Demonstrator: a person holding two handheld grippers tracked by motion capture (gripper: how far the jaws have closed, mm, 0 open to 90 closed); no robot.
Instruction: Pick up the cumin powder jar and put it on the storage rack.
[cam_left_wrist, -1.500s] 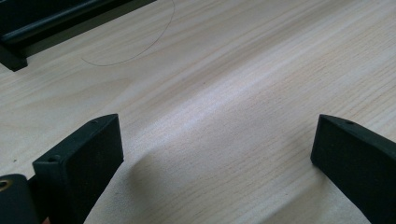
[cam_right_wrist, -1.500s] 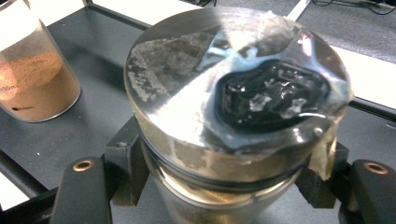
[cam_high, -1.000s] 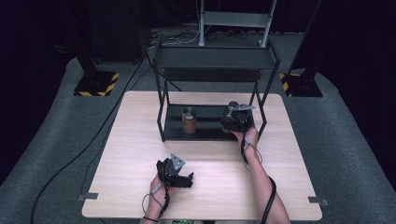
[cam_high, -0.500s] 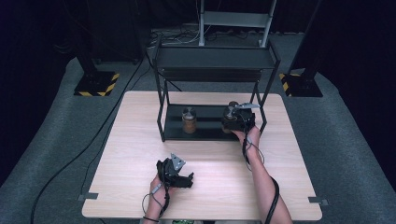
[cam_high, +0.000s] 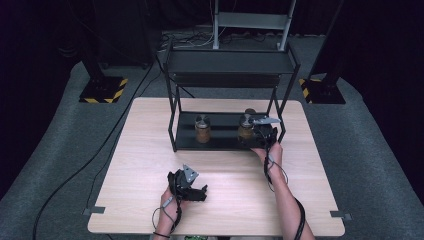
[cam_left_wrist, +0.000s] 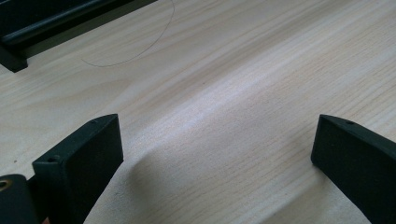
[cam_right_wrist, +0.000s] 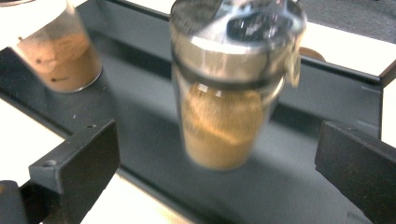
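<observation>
A black two-level rack (cam_high: 227, 62) stands at the back of the wooden table (cam_high: 150, 150). On its lower shelf (cam_right_wrist: 140, 107) are two glass jars of brown powder. The right jar (cam_high: 245, 128) (cam_right_wrist: 224, 93), with a metal lid, stands upright just ahead of my right gripper (cam_high: 256, 133) (cam_right_wrist: 217, 163). Those jaws have just been opening; they now stand wide apart, with the jar between and beyond them, untouched. The left jar (cam_high: 202, 130) (cam_right_wrist: 60, 51) is farther along the shelf. My left gripper (cam_high: 200, 192) (cam_left_wrist: 217, 154) rests near the table's front edge, open and empty.
The rack's upper shelf hangs over the jars, and its posts (cam_high: 172, 115) frame the lower shelf. A small brown round thing (cam_right_wrist: 312, 53) lies just behind the shelf's rear rim. A thin cable loop (cam_left_wrist: 140, 51) lies on the table. Bare wood spreads between the rack and the front edge.
The right gripper's jaws went from shut on the right jar to wide open, and the hand drew back slightly toward the person. The jar stayed on the shelf. The left gripper has not moved.
</observation>
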